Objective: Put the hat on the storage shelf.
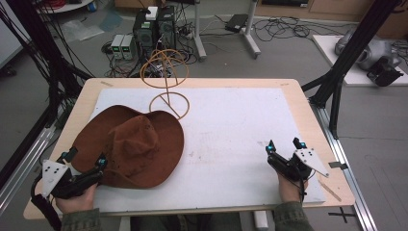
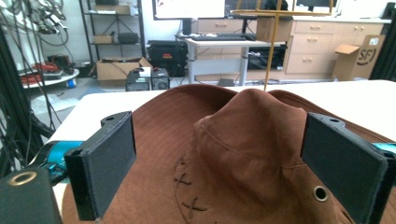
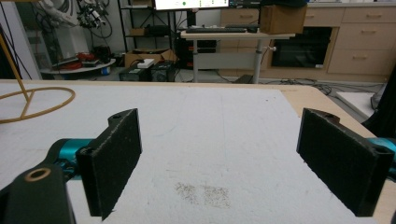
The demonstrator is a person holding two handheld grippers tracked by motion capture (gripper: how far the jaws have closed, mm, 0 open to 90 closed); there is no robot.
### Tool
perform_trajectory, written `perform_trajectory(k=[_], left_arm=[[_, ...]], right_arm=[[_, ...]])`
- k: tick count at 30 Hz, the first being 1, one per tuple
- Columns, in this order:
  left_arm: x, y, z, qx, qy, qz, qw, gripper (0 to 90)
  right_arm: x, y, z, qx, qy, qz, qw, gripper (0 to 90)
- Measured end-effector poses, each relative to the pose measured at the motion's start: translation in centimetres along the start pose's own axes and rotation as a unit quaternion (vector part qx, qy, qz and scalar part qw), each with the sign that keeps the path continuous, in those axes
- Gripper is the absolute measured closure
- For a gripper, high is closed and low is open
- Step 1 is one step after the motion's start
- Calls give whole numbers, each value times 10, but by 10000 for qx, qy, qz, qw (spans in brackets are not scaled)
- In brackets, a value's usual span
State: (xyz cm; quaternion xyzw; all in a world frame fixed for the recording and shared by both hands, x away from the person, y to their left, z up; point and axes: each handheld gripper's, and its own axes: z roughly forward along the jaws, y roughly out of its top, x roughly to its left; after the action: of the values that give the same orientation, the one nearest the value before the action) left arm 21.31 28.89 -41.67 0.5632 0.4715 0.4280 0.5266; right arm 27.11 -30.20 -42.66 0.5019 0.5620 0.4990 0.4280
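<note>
A wooden counter (image 1: 308, 115) is seen from the high view, most of its top covered by a white mat (image 1: 235, 139). On the left part of the mat a brown hat (image 1: 130, 147) is laid crown up, its wide brim spread flat and reaching slightly past the mat's left edge. The brim's longer axis is run from the near left towards the far right, and the creased crown is ridged along roughly the same line. Just behind the hat, a yellow wire stand (image 1: 168, 98) is set with its round base ring on the mat and a second ring raised on a thin stem above it.

The left gripper (image 1: 85, 166) is held at the near left corner, its jaws spread wide, one over the near brim. In the left gripper view the stitching and a metal eyelet on the hat (image 2: 243, 154) are shown, details lost from above, and the crown is framed between the jaws without being touched.

The right gripper (image 1: 285, 148) is held near the right front of the counter, well apart from the hat, jaws likewise wide. In its own view a faint speckled stain (image 3: 203, 192) on the mat is revealed between the jaws, and the stand's base ring (image 3: 35, 105) is caught at the far left.
</note>
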Motion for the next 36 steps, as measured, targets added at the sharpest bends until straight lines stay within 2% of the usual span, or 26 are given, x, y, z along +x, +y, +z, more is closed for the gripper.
perform_trajectory(k=[5, 15, 20, 32, 33, 36], left_arm=[[-4, 3, 2, 49, -71, 71, 9999, 108], [-19, 5, 14, 410, -306, 128, 9986, 108], [-24, 5, 19, 594, -329, 80, 9977, 108], [-36, 3, 32, 1038, -473, -33, 9935, 109], [-38, 2, 35, 1133, -488, -64, 9923, 109], [-40, 2, 39, 1245, -469, -101, 9911, 110]], right_arm=[[0, 0, 0, 11, -9, 24, 10000, 132], [0, 0, 1, 20, -8, -5, 10000, 132], [-1, 0, 1, 20, -35, 18, 10000, 132], [0, 0, 1, 38, -23, -6, 10000, 132], [0, 0, 1, 37, -22, -10, 10000, 133], [-1, 0, 1, 14, -33, -22, 10000, 133]])
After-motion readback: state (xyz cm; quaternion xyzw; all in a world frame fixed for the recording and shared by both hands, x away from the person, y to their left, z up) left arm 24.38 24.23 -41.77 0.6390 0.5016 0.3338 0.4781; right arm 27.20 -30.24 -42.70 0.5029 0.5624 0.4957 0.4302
